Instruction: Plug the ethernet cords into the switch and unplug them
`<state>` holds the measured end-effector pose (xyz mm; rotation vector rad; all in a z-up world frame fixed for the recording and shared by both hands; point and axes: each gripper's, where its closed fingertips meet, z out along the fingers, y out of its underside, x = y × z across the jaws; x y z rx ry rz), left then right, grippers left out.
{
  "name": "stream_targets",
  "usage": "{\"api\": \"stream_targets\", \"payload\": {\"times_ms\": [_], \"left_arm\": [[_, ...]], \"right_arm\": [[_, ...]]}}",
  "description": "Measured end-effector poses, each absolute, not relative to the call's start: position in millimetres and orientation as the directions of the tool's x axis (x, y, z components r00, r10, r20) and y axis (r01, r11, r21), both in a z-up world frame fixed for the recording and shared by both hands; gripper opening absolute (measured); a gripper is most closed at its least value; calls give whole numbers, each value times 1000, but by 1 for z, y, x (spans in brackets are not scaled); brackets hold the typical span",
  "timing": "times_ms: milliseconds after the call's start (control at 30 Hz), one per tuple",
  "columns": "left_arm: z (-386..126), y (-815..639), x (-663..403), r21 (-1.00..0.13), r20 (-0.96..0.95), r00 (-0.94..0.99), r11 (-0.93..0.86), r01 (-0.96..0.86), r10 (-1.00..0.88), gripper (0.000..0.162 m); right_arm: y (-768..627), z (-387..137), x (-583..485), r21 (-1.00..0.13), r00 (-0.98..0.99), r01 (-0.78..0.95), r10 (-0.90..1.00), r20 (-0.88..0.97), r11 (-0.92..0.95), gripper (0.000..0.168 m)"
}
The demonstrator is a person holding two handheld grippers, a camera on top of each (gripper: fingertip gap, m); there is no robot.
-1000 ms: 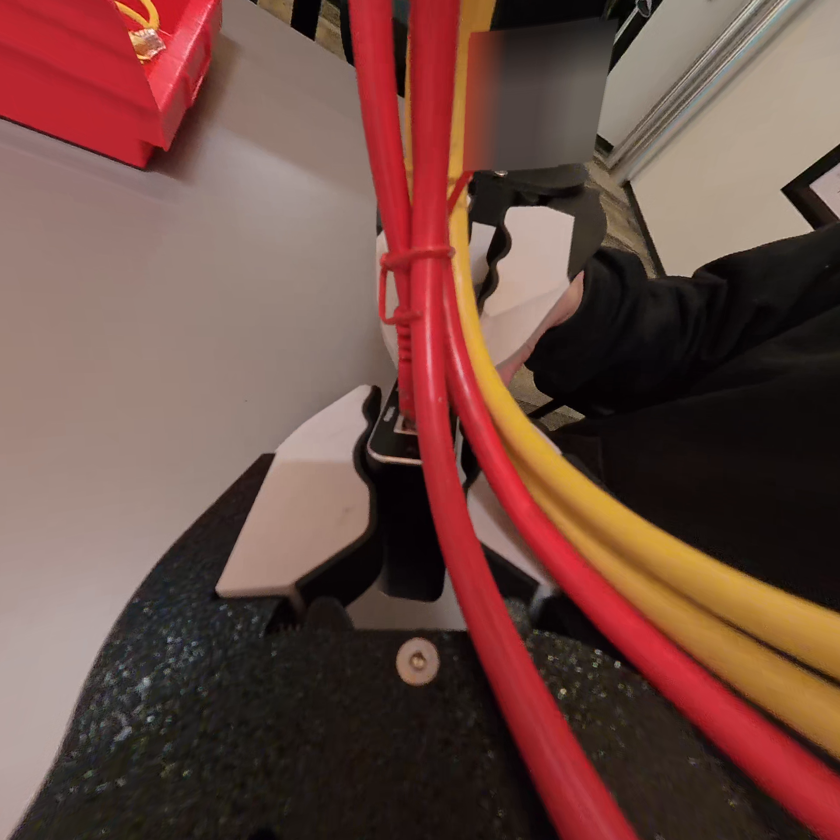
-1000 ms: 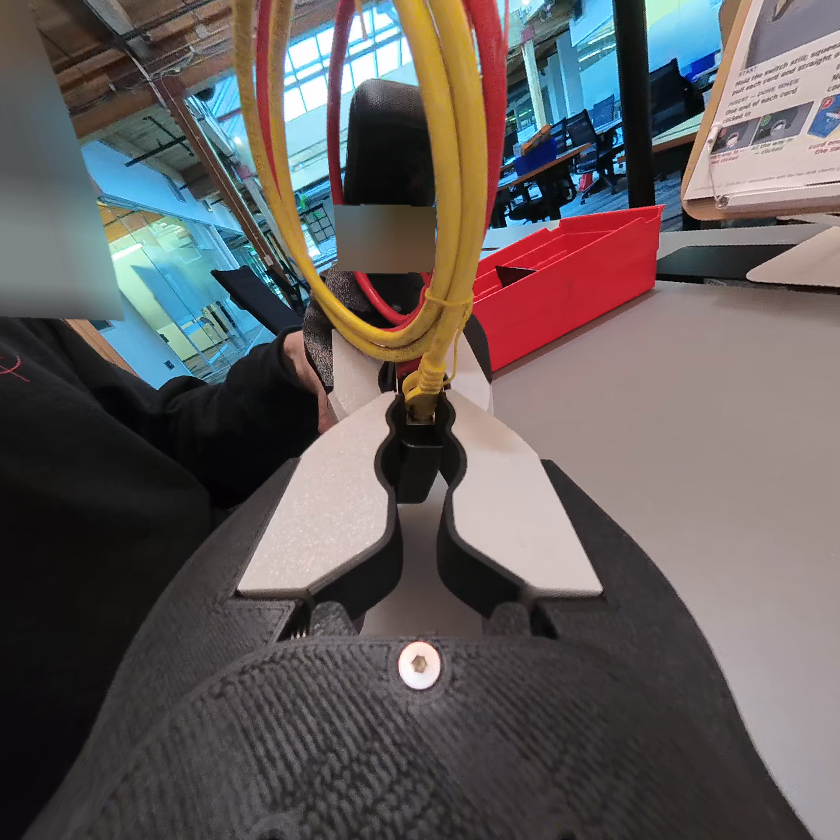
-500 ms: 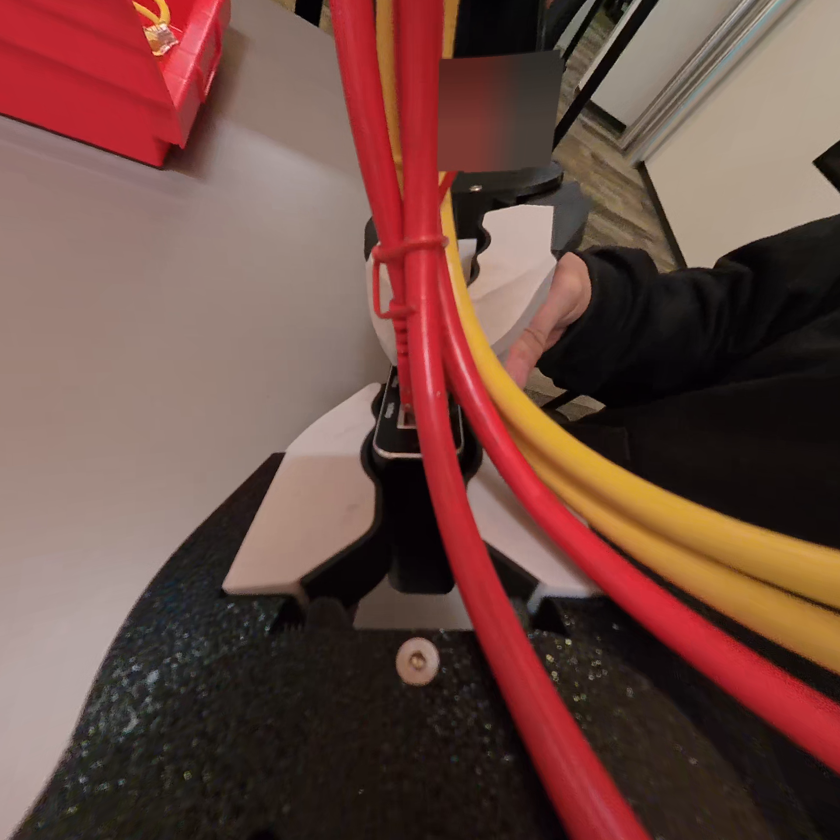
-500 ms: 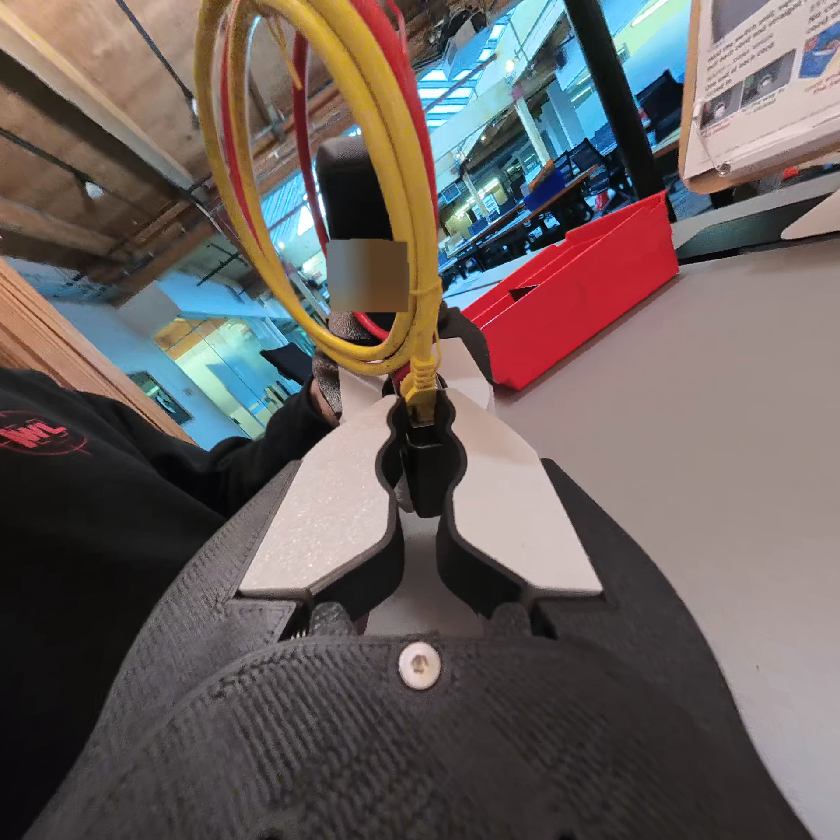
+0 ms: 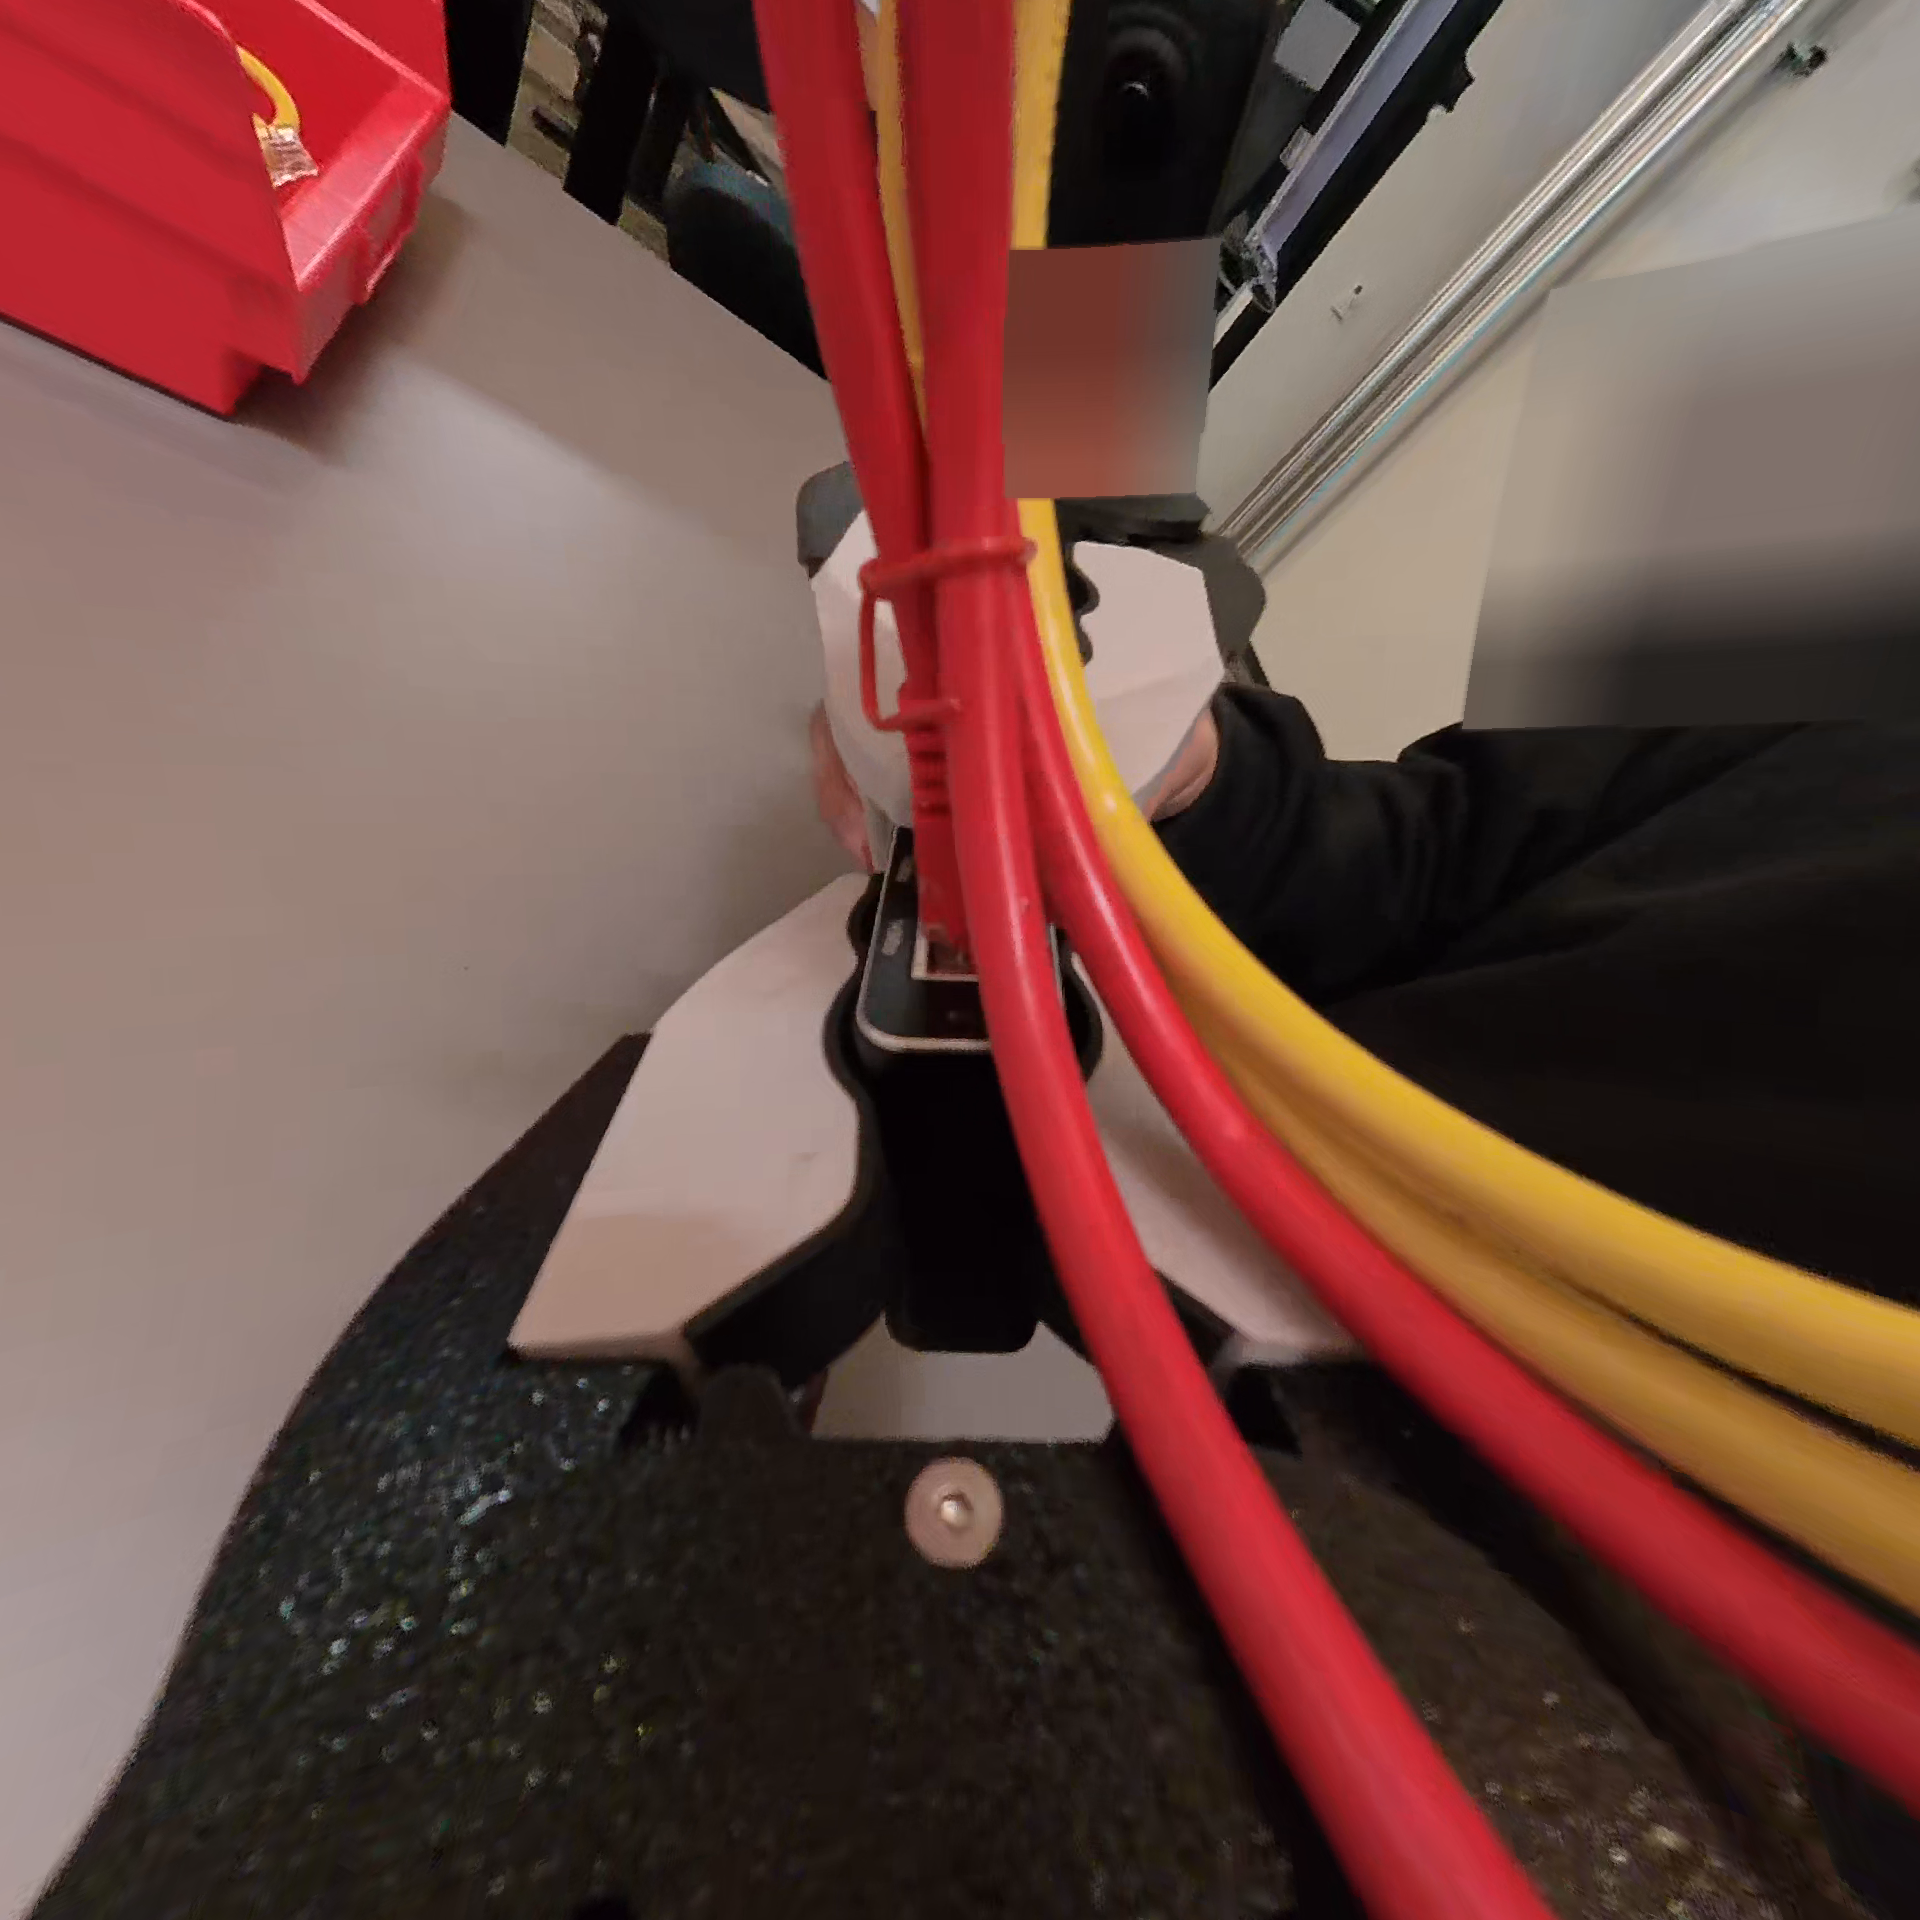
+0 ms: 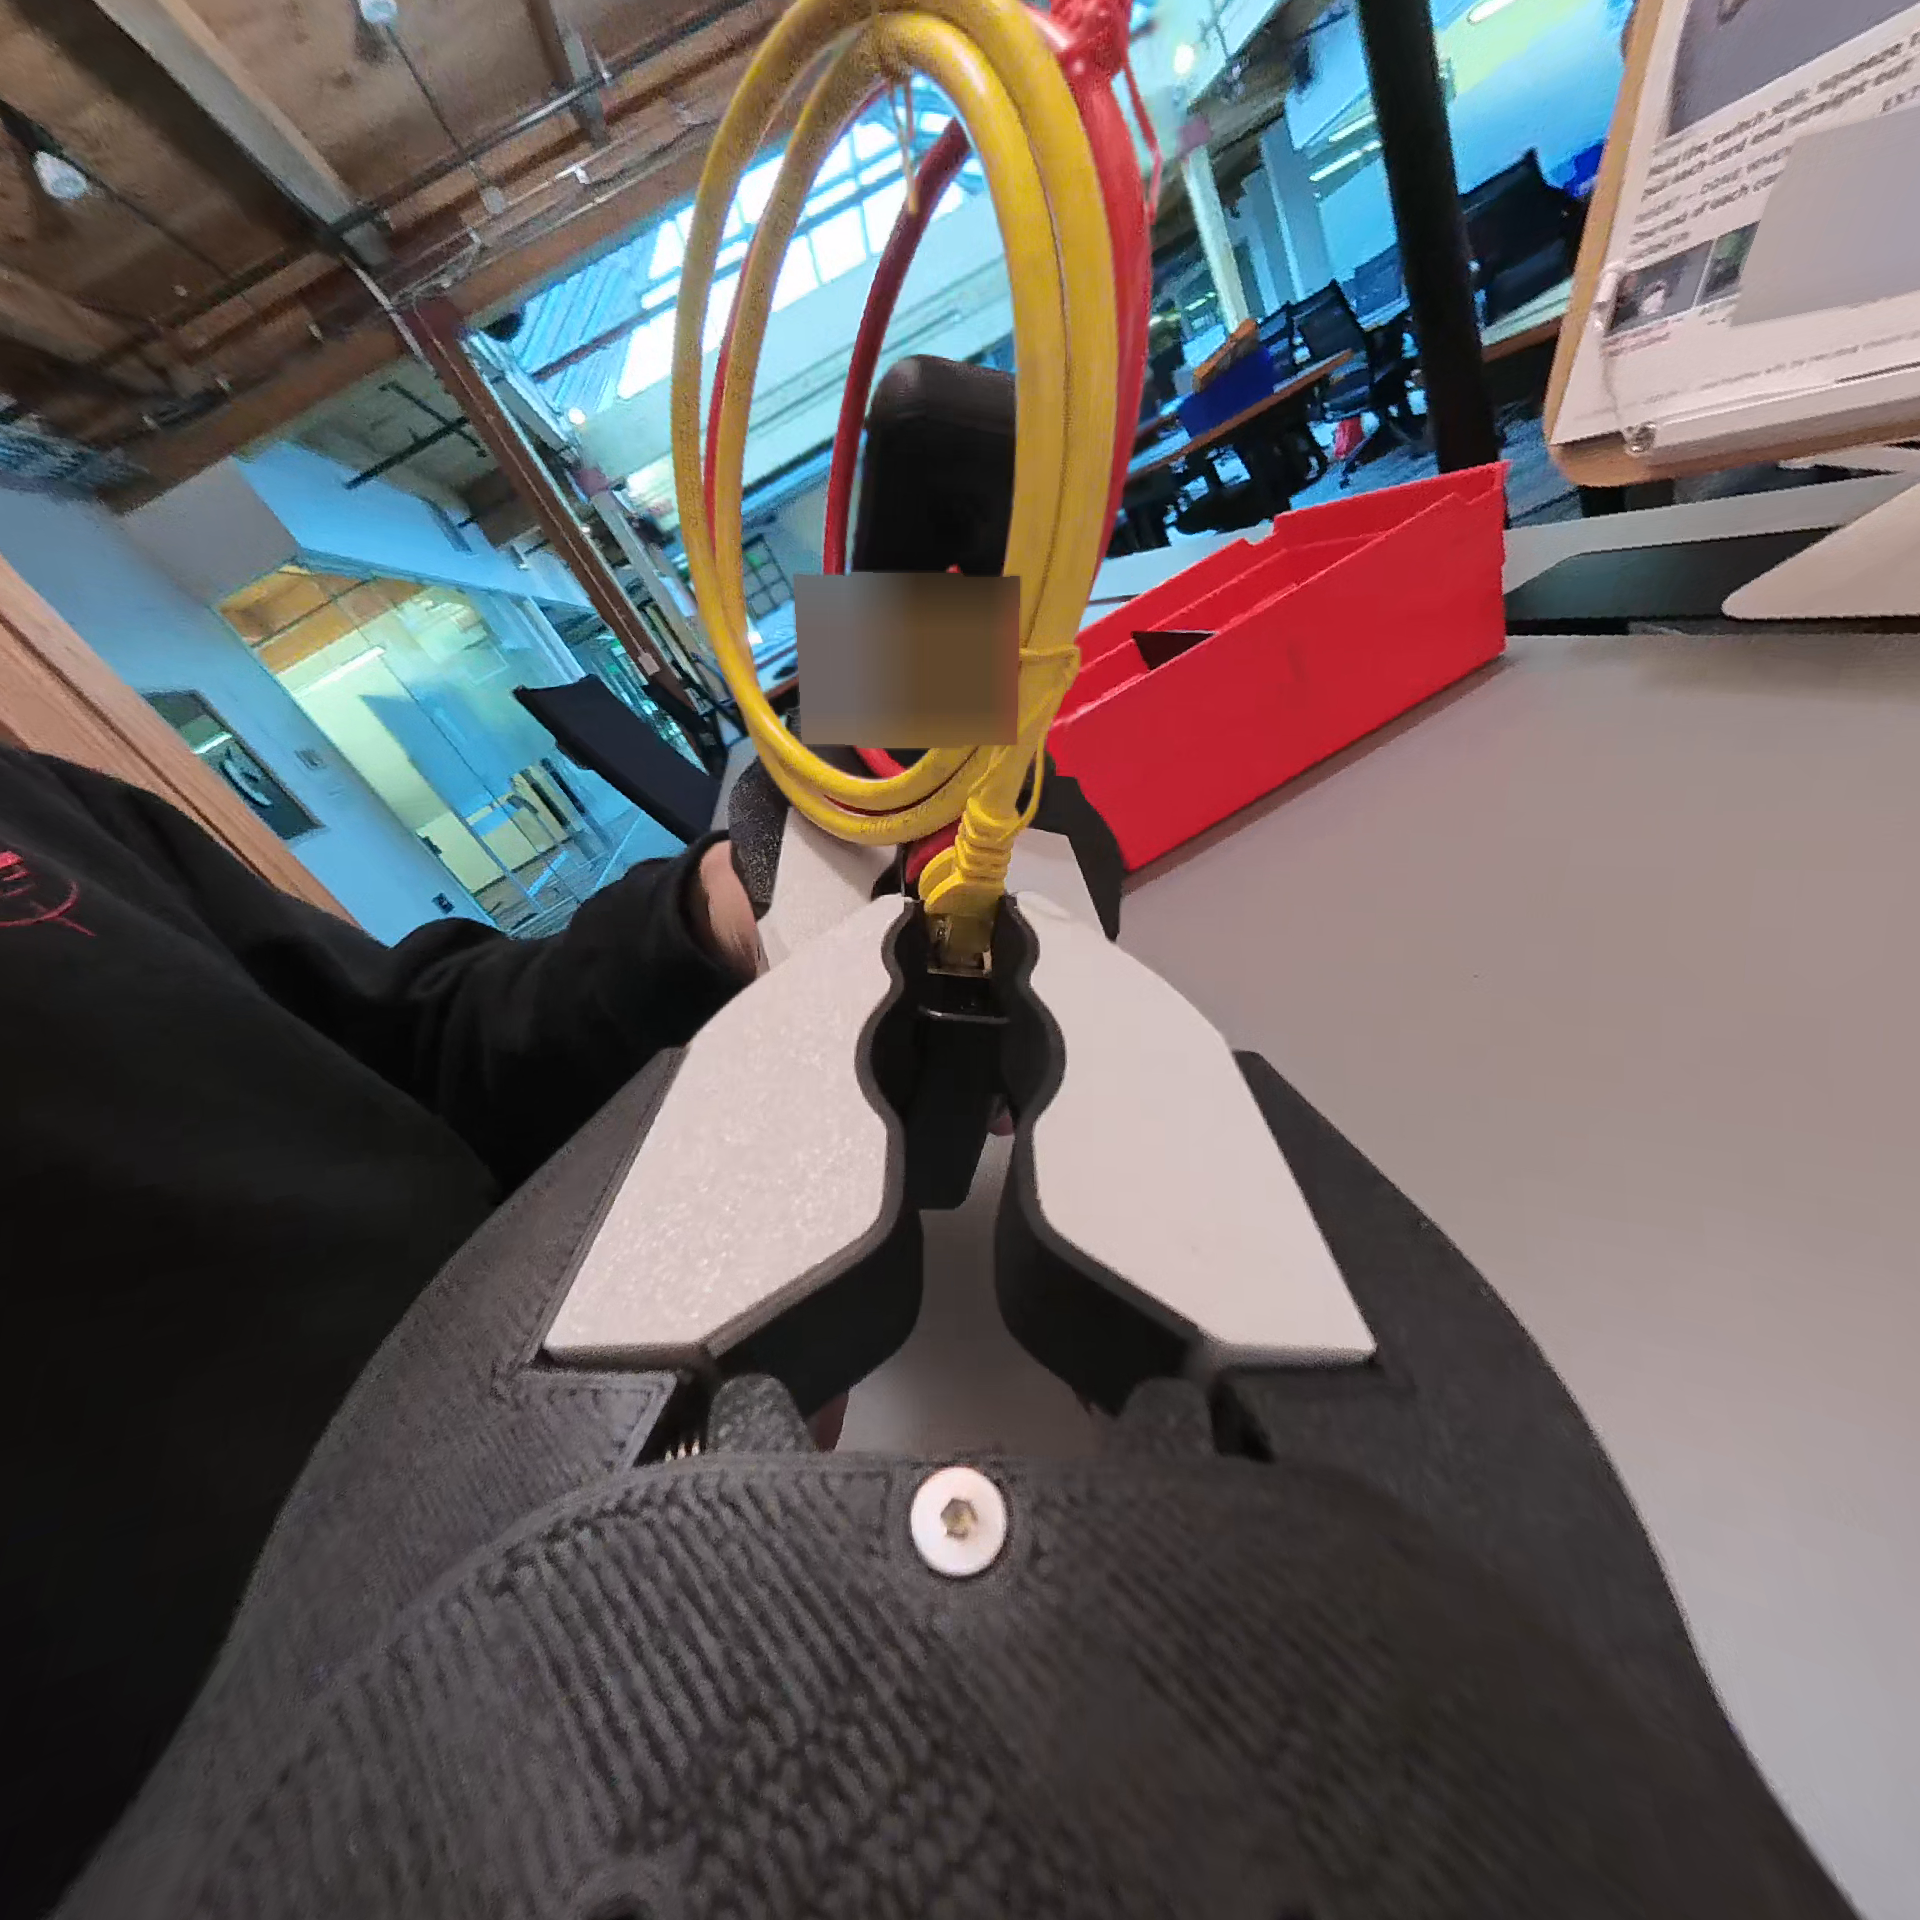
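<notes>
In the left wrist view, the left tongs (image 5: pixel 961 1023) are closed tight on a small black box, the switch (image 5: pixel 940 1122), which sits right in the middle of the view. A red cord (image 5: pixel 1049 1091) is plugged into the end of the switch, and its thick loops run from 12 o'clock down to 5 o'clock, very close to the camera. A thin red tie (image 5: pixel 940 566) wraps the red loops together just above the plug. Yellow cord (image 5: pixel 1340 1143) loops curve off toward 4 o'clock beside the red ones. Past the switch, toward 12 o'clock, the other tongs show with a person's hand (image 5: pixel 1184 774) and black sleeve (image 5: pixel 1455 862) at 3 o'clock. A red bin (image 5: pixel 177 208) sits far off at 10 o'clock on the gray table (image 5: pixel 364 727). In the right wrist view, the right tongs (image 6: pixel 961 971) are closed on the other end of the same black switch (image 6: pixel 951 1091), a little above the middle. A yellow plug (image 6: pixel 971 883) goes into this end, and the yellow cord (image 6: pixel 1039 312) stands up in a tall ring toward 12 o'clock, with red cord (image 6: pixel 1122 260) behind it. The red bin (image 6: pixel 1299 665) lies farther back at 2 o'clock on the table (image 6: pixel 1558 987), and a board with paper (image 6: pixel 1745 229) stands at 1 o'clock.
</notes>
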<state>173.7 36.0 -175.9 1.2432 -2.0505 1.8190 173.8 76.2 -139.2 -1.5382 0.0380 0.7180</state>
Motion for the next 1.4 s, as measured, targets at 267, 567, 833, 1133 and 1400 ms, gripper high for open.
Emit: {"api": "stream_targets", "payload": {"times_ms": [267,567,833,1133,1400], "left_arm": [[-176,37,173,-758,602,-645,-83,-647,-471,29],[-167,36,176,-812,488,-690,11,-583,-535,26],[-163,32,171,-775,601,-680,-101,-624,-420,29],[-169,37,170,-807,499,-691,11,-591,-523,27],[-165,34,163,-806,489,-716,57,-590,-499,29]], "right_arm": [[79,-139,173,-892,788,-436,427,-443,-120,14],[74,-125,173,-811,665,-575,517,-540,-108,13],[76,-129,171,-939,836,-316,429,-342,-134,14],[75,-129,167,-891,742,-426,505,-442,-153,13],[71,-123,160,-892,700,-426,569,-431,-152,13]]}}
